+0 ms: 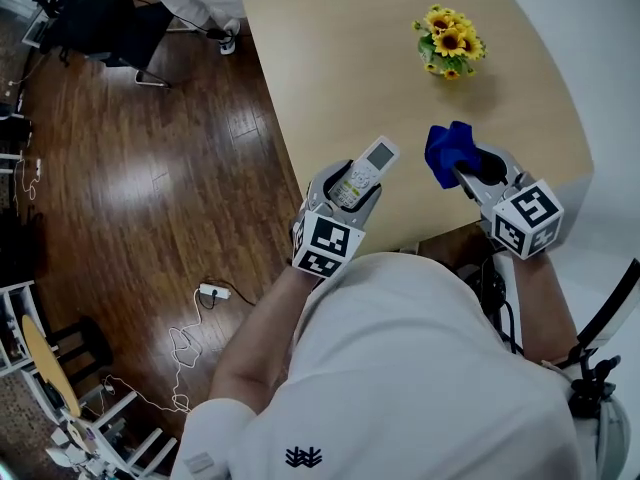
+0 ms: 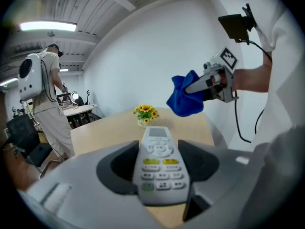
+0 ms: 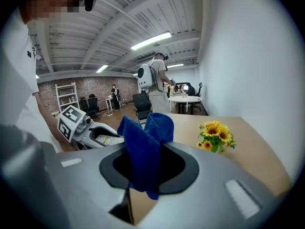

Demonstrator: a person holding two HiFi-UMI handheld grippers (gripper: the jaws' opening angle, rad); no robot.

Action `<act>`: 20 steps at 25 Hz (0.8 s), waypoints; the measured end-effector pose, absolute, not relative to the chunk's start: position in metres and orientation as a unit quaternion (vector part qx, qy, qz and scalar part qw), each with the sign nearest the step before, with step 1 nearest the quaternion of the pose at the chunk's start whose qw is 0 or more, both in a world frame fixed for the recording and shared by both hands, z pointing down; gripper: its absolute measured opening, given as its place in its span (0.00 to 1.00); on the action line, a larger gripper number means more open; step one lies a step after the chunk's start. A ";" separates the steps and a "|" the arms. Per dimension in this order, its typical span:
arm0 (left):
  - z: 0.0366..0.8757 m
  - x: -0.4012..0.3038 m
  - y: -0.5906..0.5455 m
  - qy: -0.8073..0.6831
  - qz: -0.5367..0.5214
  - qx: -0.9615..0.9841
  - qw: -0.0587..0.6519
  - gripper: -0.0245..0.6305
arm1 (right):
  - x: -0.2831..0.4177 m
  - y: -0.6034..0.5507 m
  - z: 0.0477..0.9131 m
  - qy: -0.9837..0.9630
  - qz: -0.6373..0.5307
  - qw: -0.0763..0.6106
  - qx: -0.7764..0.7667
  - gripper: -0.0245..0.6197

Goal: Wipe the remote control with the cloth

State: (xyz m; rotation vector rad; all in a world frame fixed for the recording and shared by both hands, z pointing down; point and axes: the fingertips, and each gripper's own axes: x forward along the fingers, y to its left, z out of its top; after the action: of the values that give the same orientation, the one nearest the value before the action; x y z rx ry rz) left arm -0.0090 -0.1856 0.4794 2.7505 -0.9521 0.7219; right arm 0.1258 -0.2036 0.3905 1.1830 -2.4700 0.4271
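Both grippers are held out over the near edge of the table [image 1: 330, 58], aimed away from the body and tipped a little downward. The left gripper [image 1: 352, 183] is carried at the table's near-left corner, and the right gripper [image 1: 478, 171] is held to its right, level with it.

The remote [image 2: 159, 163] is clamped by its lower end between the left jaws, buttons facing up. It is pale grey, with a small screen at its far end, a round pad below that, two yellow keys and one green key nearer the jaws. Its screen end is pushed out beyond the jaws, above the tabletop.

The cloth [image 3: 145, 151] is pinched in the right jaws – deep blue, bunched into folds, with two lobes standing up past the jaws and a tail hanging below them. Cloth and remote are kept apart, with bare tabletop seen between them.

The table's left edge is found just beside the left gripper, with the wood floor [image 1: 150, 188] beyond it. The flowers [image 1: 450, 41] are set on the far right of the table, well apart from both grippers – the wide stretch of tabletop between is bare.
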 end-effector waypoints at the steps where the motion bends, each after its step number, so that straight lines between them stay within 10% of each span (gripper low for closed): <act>1: 0.490 -0.008 -0.188 -0.312 0.251 0.913 0.076 0.46 | 0.129 -0.199 0.396 -0.875 0.159 0.186 0.419 0.18; 20: 0.633 0.007 -0.212 -0.174 0.386 0.897 0.125 0.46 | 0.172 -0.171 0.444 -0.856 0.237 0.202 0.413 0.18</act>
State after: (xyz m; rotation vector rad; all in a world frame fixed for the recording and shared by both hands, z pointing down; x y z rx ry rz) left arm 0.0068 -0.2118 0.6331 2.6144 -0.5073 1.1239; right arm 0.1719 -0.1708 0.4438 1.1535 -2.3905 0.6629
